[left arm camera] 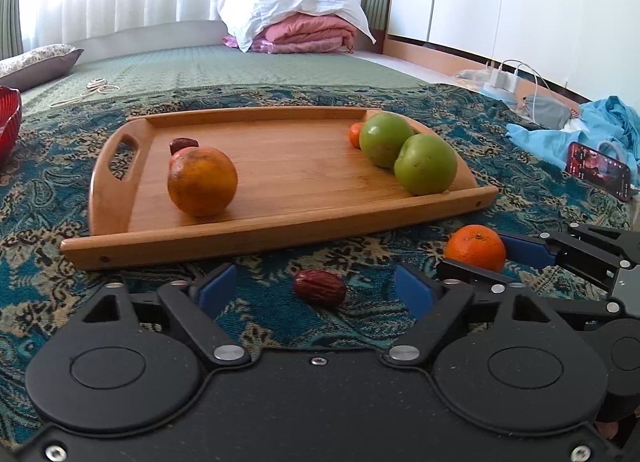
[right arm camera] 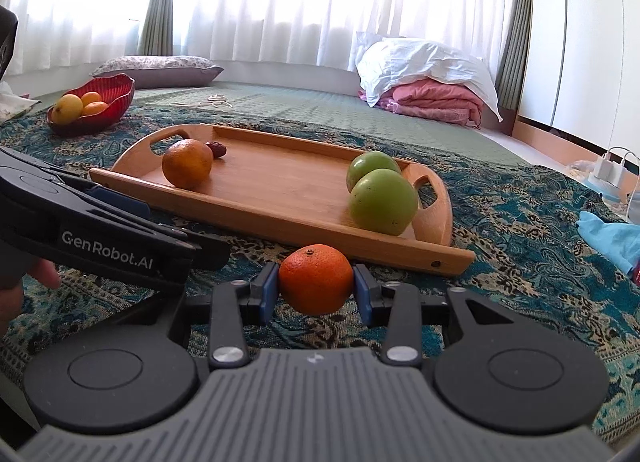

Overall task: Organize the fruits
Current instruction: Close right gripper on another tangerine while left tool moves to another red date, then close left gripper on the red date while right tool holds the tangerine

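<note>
Sunlit curtains and a folded heap of bedding back a patterned teal cloth [left arm camera: 520, 129] spread over the floor mat, with a wooden tray [left arm camera: 280, 229] lying on it. On the tray sit a dull orange [left arm camera: 202, 181] with a date [left arm camera: 182, 145] behind it at one end, and two green apples [left arm camera: 404, 155] at the other, a small orange fruit [left arm camera: 355, 135] tucked behind them, though that one is mostly hidden.

Sorting looks about half done, I would judge. The right gripper [right arm camera: 316, 292] has its blue pads pressed on either side of a bright tangerine [right arm camera: 316, 279], held near the tray's front rail. The left gripper [left arm camera: 316, 288] has its fingers apart around a loose date [left arm camera: 320, 287] lying on the cloth, not touching it. Those two fruits remain off the tray.

Off to the far side a red bowl [right arm camera: 116, 101] holds several yellow and orange fruits. A phone [left arm camera: 598, 169], chargers and a blue garment [left arm camera: 592, 125] lie near the cloth's edge, well clear. The two grippers work close together, so they could bump each other.
</note>
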The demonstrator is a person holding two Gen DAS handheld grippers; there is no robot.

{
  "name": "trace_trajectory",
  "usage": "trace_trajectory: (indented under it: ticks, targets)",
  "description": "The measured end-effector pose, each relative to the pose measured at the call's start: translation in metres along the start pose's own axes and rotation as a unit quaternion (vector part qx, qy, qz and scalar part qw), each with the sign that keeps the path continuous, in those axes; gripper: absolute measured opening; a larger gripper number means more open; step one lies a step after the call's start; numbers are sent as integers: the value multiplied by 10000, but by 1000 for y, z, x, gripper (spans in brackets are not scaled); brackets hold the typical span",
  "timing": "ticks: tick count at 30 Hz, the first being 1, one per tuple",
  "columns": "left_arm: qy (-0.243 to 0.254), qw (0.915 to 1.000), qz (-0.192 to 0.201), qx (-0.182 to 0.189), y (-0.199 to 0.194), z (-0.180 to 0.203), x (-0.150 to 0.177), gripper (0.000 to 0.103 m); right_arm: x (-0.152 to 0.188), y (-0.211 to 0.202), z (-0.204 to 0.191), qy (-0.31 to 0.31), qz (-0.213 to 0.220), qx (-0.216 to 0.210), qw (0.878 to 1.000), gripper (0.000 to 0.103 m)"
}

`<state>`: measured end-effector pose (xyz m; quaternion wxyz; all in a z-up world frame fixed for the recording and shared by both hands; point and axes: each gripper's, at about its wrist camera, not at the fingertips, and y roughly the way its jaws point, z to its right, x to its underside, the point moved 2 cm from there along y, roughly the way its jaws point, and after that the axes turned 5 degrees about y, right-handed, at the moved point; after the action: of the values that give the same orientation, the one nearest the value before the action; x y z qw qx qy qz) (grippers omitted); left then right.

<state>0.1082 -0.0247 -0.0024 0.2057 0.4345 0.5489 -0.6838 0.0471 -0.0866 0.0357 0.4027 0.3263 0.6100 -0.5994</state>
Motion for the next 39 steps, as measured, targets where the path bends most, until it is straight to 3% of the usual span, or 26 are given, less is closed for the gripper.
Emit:
trace_trajectory:
  ticks: [7,14,29,39]
  targets:
    - [38,9998,-178,71,5,2,3,47,3,2,1,65,-44,8,10000,45]
    - [318,9993,-163,-126,7,12,7,28,1,3,1,104,-44,11,9999,45]
    - [216,9994,146,-214,-7,10,-3,28,-7,6,0,164,13,-5,9999,45]
    - [73,9981,438,-428,-8,-4,-38,28,-37,17,0,210,237,-68,9995,45]
